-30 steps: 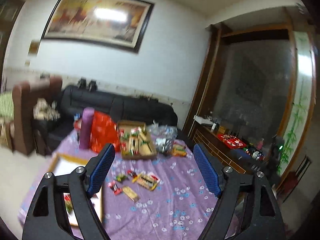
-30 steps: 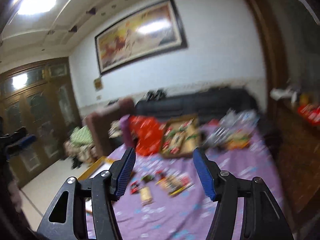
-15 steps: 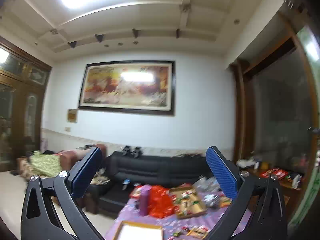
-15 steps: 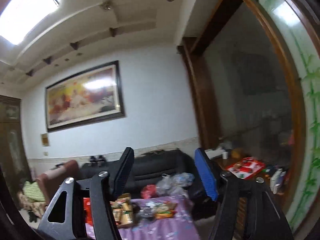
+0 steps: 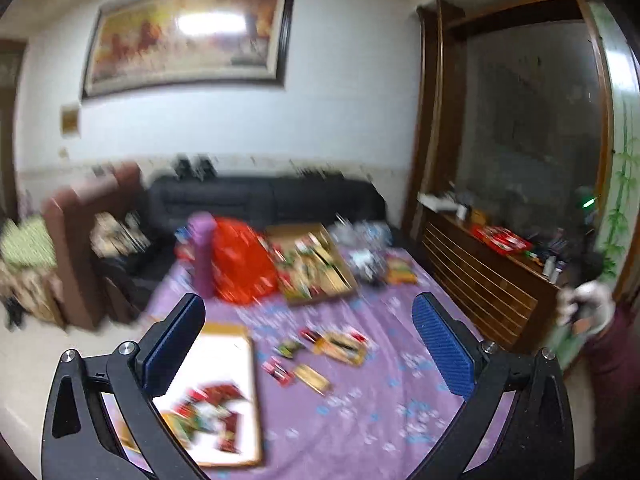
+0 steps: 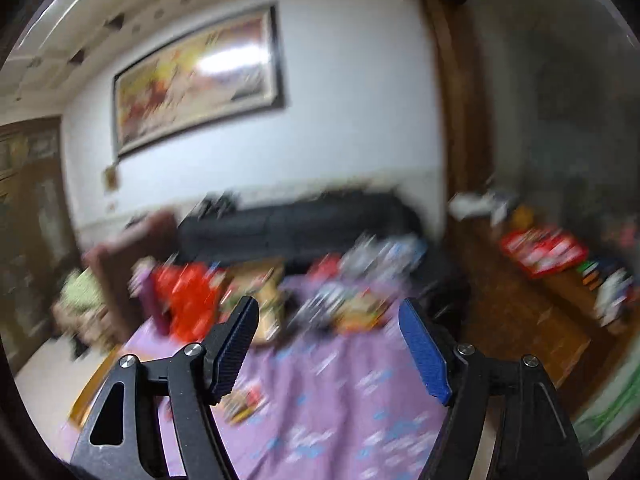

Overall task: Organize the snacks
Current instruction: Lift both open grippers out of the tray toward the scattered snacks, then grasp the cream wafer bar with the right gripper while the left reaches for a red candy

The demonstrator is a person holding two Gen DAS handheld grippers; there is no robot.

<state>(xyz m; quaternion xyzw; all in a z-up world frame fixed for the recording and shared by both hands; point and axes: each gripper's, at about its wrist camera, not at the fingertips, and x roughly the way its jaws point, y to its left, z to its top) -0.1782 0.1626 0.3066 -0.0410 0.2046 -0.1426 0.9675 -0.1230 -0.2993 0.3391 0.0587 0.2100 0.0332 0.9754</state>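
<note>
Desk (image 5: 360, 420) with purple floral cloth: loose snacks (image 5: 316, 354) mid-desk, white tray (image 5: 224, 364) front left, snack box (image 5: 312, 264) at back. Black sofa (image 5: 260, 200) behind. Left tongs (image 5: 308, 344) wide apart, empty; right tongs (image 6: 328, 344) opening, empty.

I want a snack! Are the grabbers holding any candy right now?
No. The left gripper is wide open and empty; the right gripper is opening, with nothing between its jaws. Loose snacks lie on the purple cloth.
</note>
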